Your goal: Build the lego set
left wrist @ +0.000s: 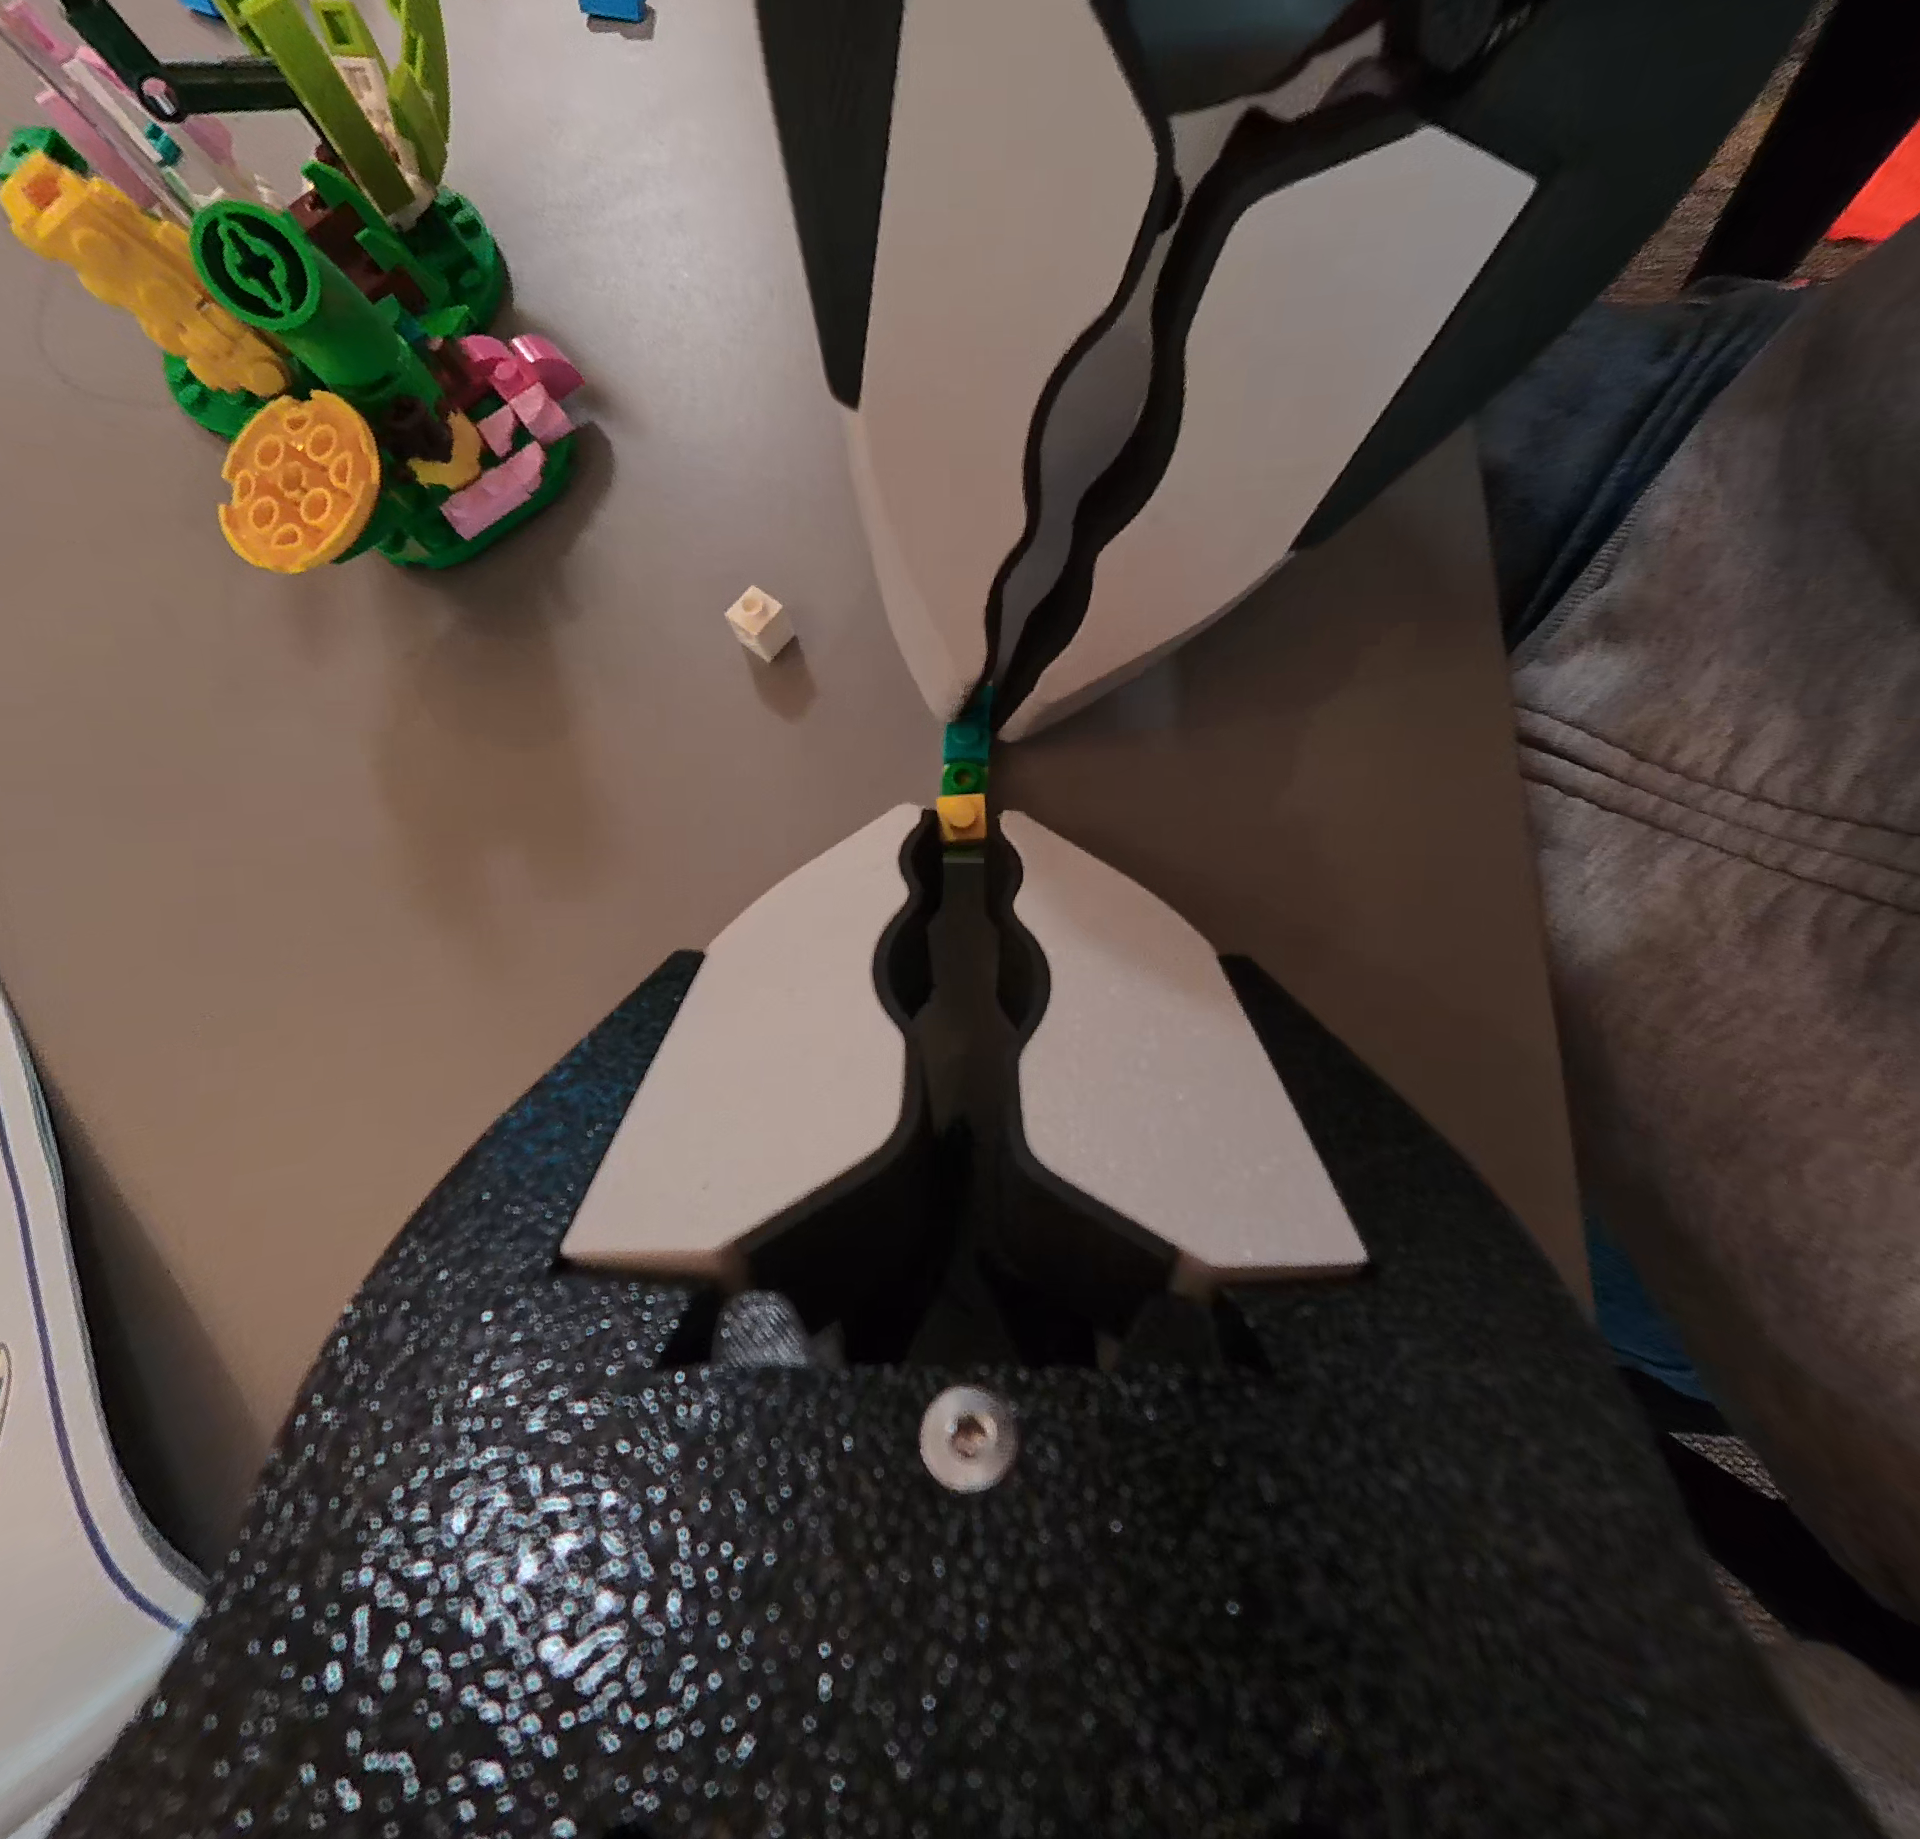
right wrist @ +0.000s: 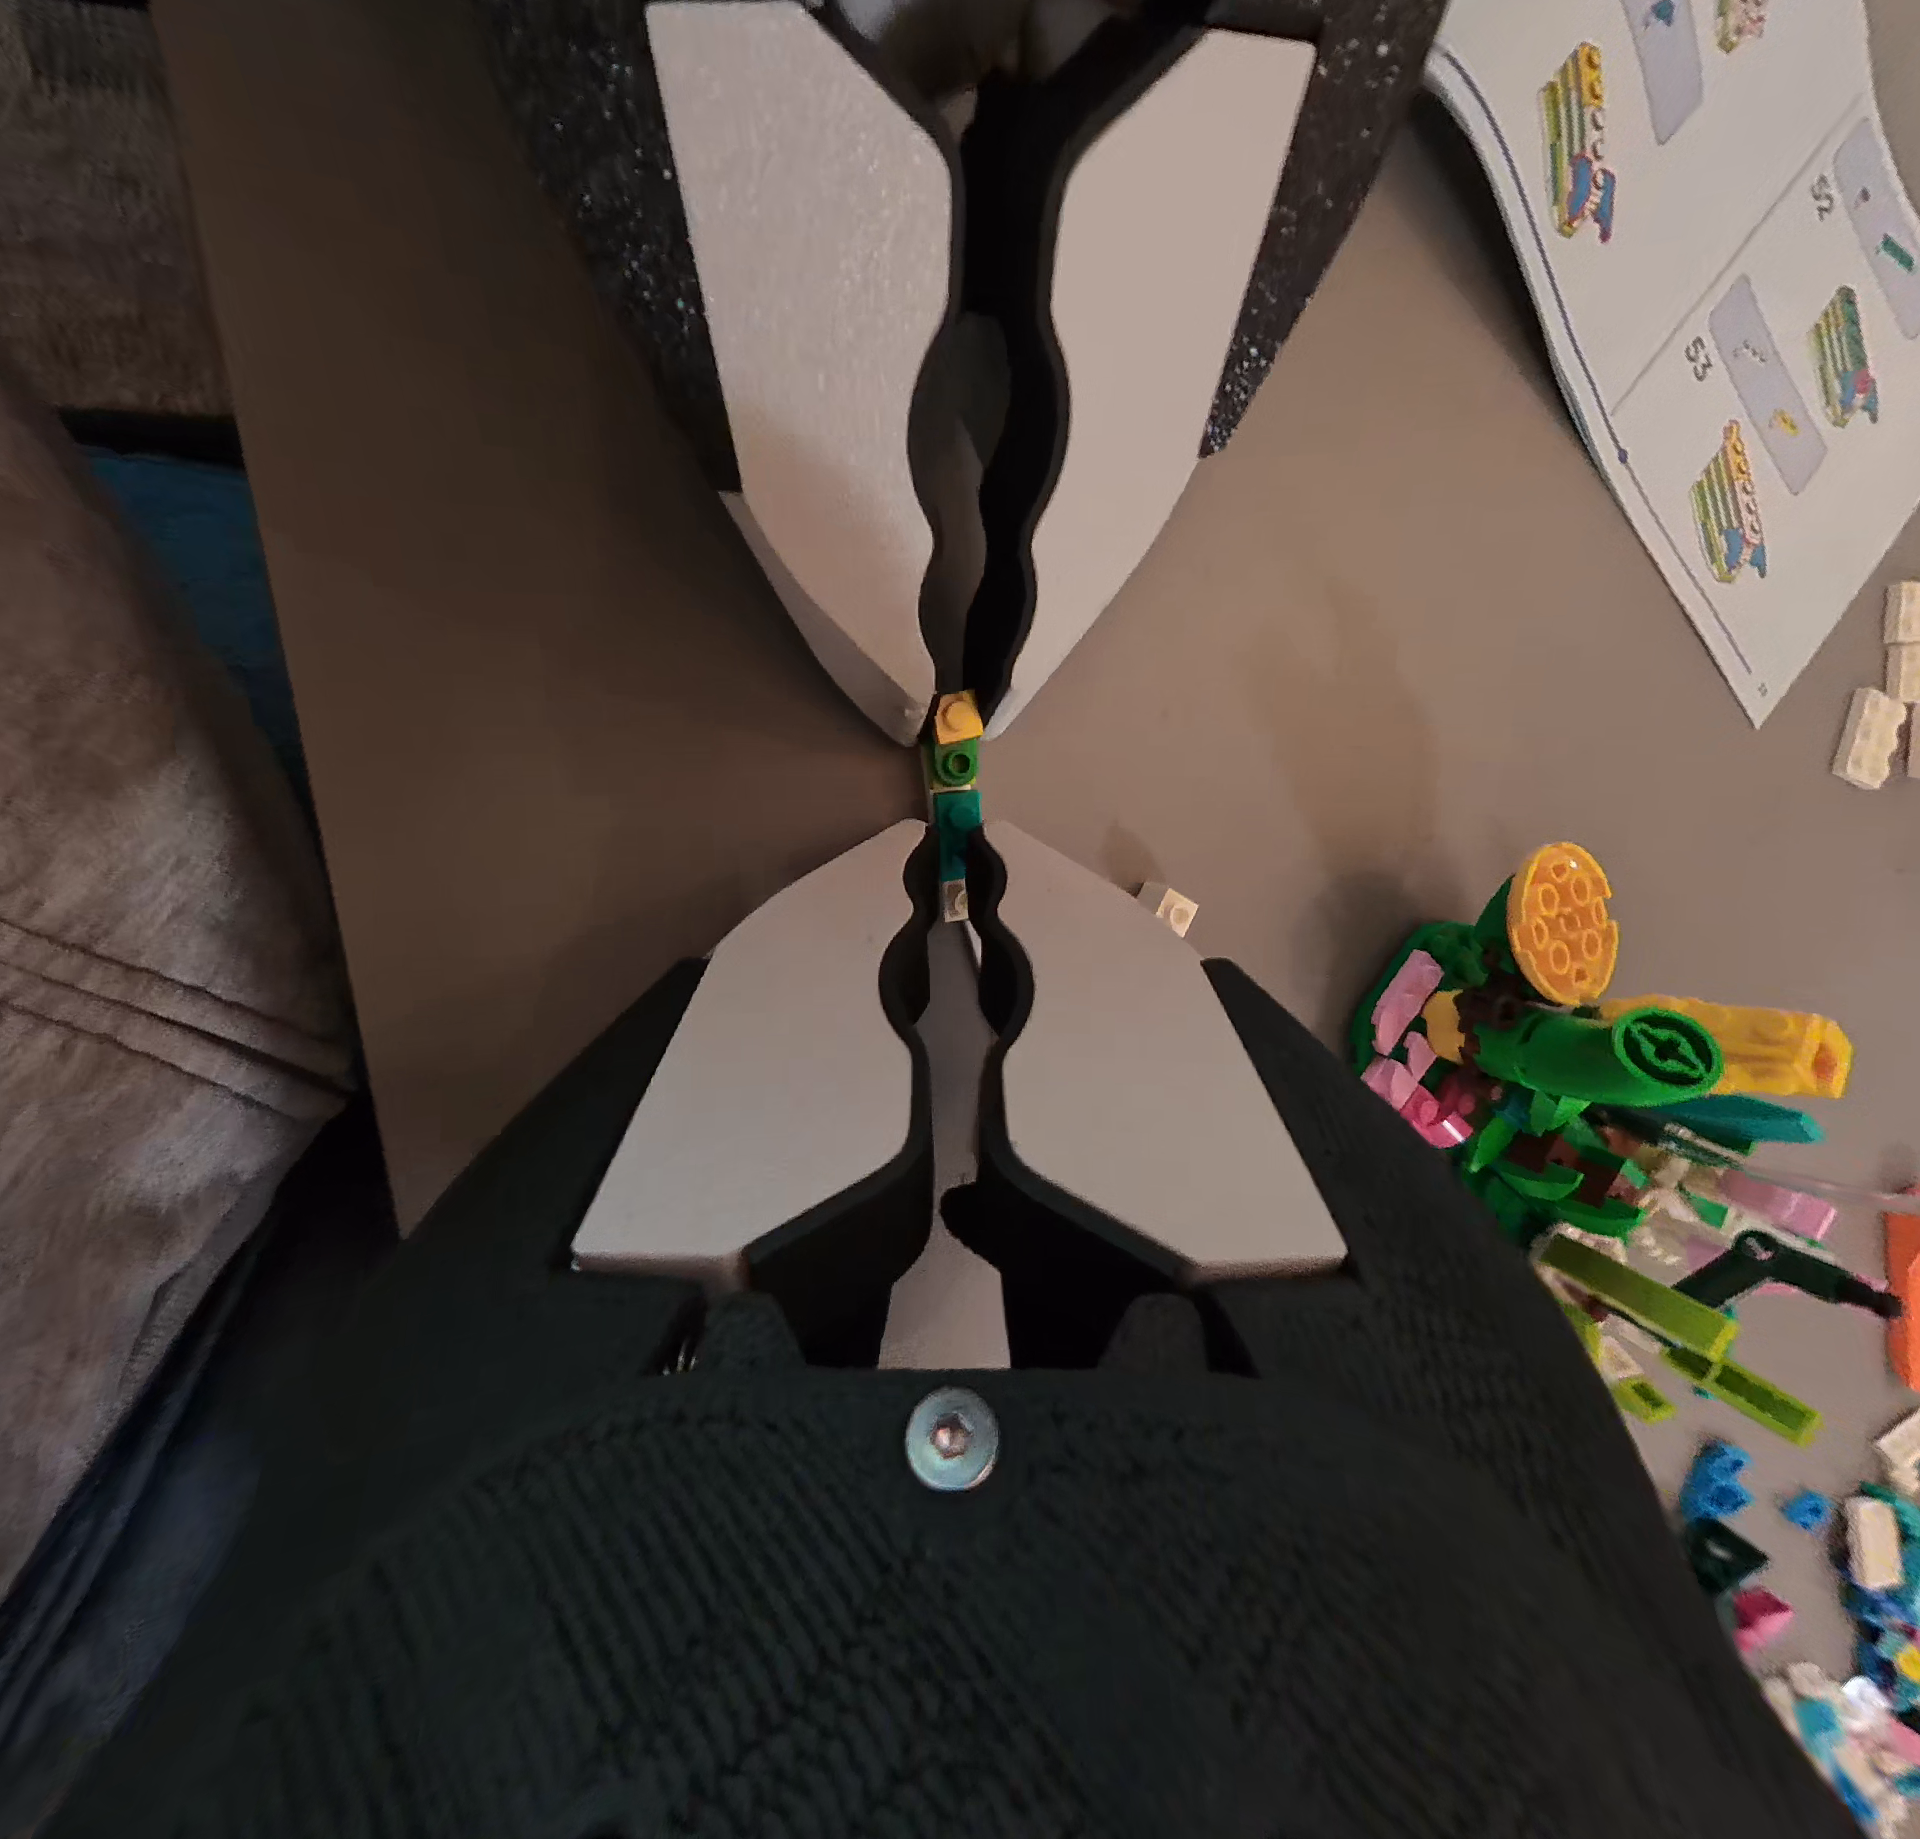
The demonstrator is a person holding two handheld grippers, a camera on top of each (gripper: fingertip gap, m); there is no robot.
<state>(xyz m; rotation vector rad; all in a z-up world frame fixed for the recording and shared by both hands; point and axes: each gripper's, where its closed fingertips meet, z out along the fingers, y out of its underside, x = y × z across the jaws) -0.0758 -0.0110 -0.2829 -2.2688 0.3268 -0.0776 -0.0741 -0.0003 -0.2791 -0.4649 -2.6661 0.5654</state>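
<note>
**Two hand-held grippers meet on one small brick strip**

In the left wrist view, our left hand-held gripper (left wrist: 961,833) is closed narrowly on the yellow end of a small brick strip (left wrist: 963,777) held above the grey table (left wrist: 416,802); the right hand-held gripper (left wrist: 987,719) pinches its teal end; a white brick (left wrist: 762,622) lies near, a flower model (left wrist: 312,355) farther left; in the right wrist view, our right hand-held gripper (right wrist: 954,833) clamps the teal part, an instruction booklet (right wrist: 1714,283) and loose bricks (right wrist: 1818,1540) to the side
</note>
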